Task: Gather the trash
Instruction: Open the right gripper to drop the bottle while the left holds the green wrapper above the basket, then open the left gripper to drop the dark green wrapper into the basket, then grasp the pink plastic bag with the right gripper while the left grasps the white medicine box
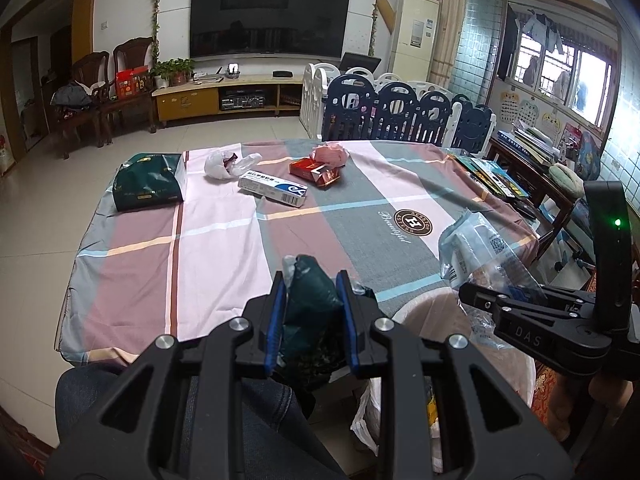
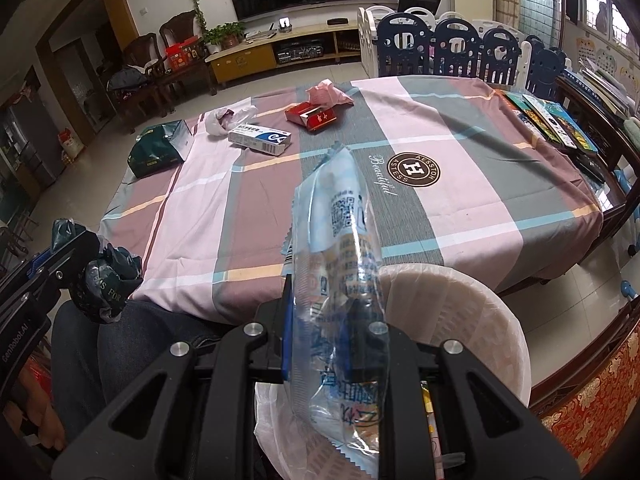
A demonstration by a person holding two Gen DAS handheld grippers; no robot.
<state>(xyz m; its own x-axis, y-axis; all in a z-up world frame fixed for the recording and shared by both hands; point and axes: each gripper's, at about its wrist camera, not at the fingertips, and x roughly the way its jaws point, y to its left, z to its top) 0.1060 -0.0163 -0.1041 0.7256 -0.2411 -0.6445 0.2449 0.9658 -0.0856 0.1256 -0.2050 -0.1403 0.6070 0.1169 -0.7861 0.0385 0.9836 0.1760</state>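
My left gripper is shut on a crumpled dark green wrapper, held just off the table's near edge. In the right wrist view the same wrapper shows at far left. My right gripper is shut on a clear blue-printed plastic wrapper, held upright over the white woven waste basket. The wrapper hides one finger. Farther back on the checked tablecloth lie a blue-and-white box, a red cigarette pack, a pink crumpled bag and a white plastic bag.
A dark green tissue pack lies at the table's far left. Books line its right edge. A person's jeans-clad leg is below the left gripper. The basket stands against the table's near right side, and a fence of playpen panels stands behind the table.
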